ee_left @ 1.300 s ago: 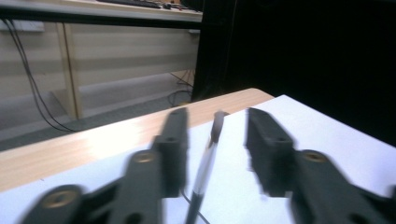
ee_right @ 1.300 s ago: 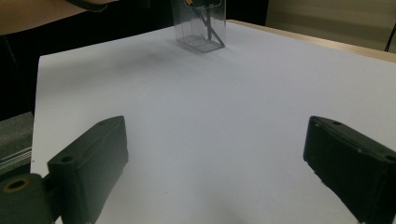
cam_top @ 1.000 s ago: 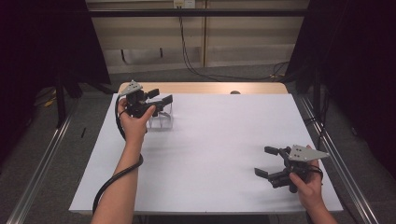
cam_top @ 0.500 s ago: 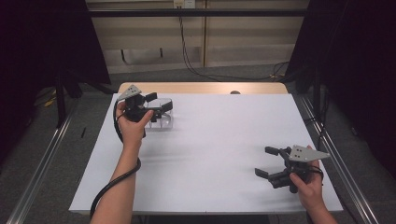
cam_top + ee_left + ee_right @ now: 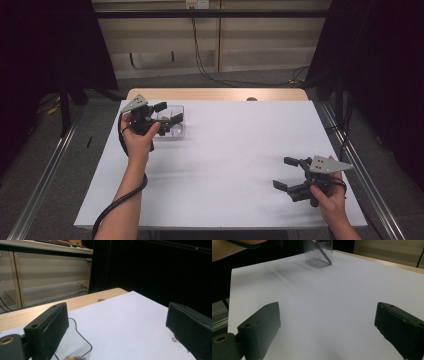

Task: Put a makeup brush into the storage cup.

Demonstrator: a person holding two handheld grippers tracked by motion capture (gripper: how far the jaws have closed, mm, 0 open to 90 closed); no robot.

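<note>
Over at the table's far-left corner, the left gripper (image 5: pixel 169 113) has just spread its jaws wide above the clear plastic box (image 5: pixel 173 123), looking like a release; right gripper (image 5: pixel 287 173) waits, spread, empty.

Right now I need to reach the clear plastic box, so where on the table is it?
In the high view the clear plastic box stands at the far left of the white table, just past the left gripper, whose open jaws are over it.
</note>
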